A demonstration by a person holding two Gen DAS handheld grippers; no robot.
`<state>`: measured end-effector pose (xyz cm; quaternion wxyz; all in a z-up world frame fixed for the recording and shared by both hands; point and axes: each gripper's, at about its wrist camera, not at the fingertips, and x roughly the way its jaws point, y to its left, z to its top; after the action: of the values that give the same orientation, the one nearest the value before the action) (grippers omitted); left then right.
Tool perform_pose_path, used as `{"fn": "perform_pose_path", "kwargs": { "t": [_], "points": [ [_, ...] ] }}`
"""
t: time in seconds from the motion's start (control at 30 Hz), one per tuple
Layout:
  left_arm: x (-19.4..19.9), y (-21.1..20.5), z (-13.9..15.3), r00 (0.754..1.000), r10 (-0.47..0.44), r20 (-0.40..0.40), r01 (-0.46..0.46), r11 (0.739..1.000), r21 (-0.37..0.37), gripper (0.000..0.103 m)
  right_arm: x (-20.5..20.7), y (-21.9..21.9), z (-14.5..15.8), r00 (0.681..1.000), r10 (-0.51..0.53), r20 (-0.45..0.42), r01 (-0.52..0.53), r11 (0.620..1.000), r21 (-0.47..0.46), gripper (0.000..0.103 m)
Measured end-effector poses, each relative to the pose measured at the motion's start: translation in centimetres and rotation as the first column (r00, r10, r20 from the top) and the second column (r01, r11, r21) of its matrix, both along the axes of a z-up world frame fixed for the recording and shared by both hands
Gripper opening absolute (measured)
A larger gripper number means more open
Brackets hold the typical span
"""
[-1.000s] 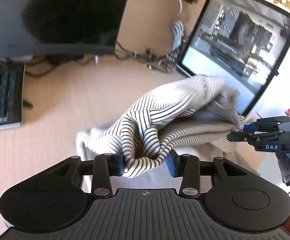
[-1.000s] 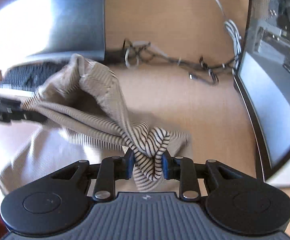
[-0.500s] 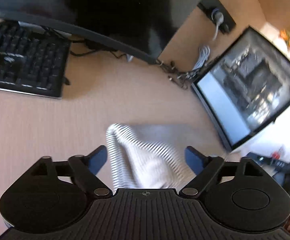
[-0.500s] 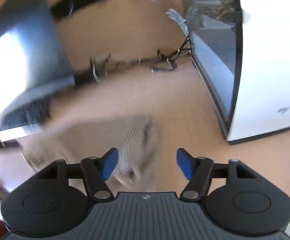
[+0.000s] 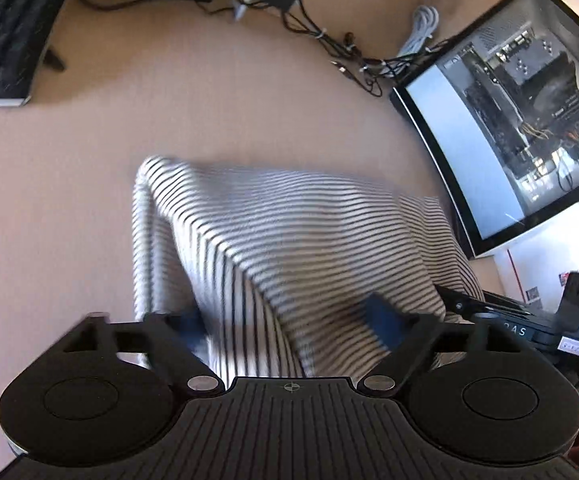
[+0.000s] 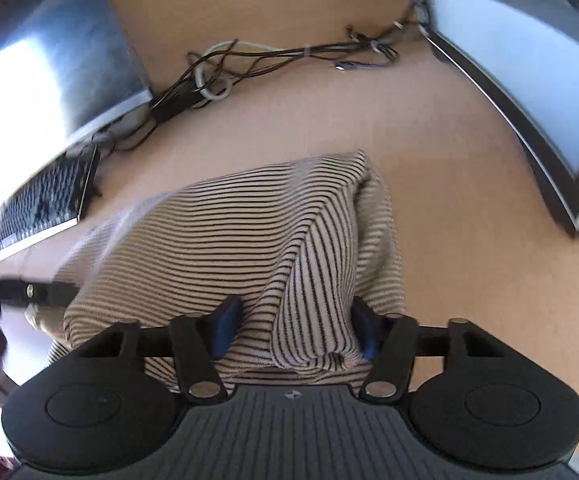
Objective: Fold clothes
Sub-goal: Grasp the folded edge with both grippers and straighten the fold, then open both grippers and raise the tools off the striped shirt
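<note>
A white garment with thin black stripes lies folded in a loose heap on the wooden desk; it also shows in the right wrist view. My left gripper is open, its jaws wide apart over the near left edge of the cloth. My right gripper is open, its blue pads either side of a raised fold at the cloth's near right edge, not pinching it. The right gripper's body shows at the right of the left view, and the left gripper at the left of the right view.
A keyboard lies at the back left. A dark monitor stands behind it. A glass-sided computer case stands at the right. Tangled cables run along the back of the desk.
Both grippers held the striped garment up a second ago. They have since opened and let it drop, and it now lies flatter on the desk under both grippers.
</note>
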<state>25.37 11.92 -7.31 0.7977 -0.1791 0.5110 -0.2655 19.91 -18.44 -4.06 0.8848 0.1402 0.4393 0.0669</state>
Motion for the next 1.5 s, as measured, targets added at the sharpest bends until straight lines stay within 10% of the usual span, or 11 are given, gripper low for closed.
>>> {"fn": "perform_pose_path", "kwargs": {
  "t": [0.3,0.57,0.8,1.13,1.33,1.5],
  "points": [
    [8.7,-1.2,1.0,0.986,0.105,0.13,-0.11,0.993,0.031,0.034,10.0,-1.5,0.8,0.998,-0.029,0.062,0.03,1.0,-0.005,0.036],
    [4.3,-0.3,3.4,0.984,0.06,0.168,-0.057,0.998,-0.023,0.032,7.7,-3.4,3.8,0.992,-0.033,0.123,0.025,0.997,0.068,0.022],
    [2.5,-0.6,-0.9,0.995,0.056,0.083,-0.06,0.997,0.041,0.036,5.7,-2.4,1.7,0.997,-0.014,0.078,0.016,1.0,-0.024,0.022],
    [0.4,0.5,2.0,0.975,0.088,0.204,-0.108,0.99,0.091,0.082,4.0,-0.4,0.3,0.995,-0.004,0.099,0.023,0.98,-0.198,0.078],
    [-0.4,0.1,6.2,0.945,0.091,0.313,-0.08,0.996,-0.049,0.096,2.9,0.9,-0.4,0.99,-0.06,0.128,0.088,0.97,-0.229,0.086],
    [0.3,-2.5,3.0,0.974,0.003,0.227,0.008,0.999,-0.045,0.096,2.7,0.9,-0.7,0.985,-0.103,0.139,0.132,0.965,-0.224,0.093]
  ]
}}
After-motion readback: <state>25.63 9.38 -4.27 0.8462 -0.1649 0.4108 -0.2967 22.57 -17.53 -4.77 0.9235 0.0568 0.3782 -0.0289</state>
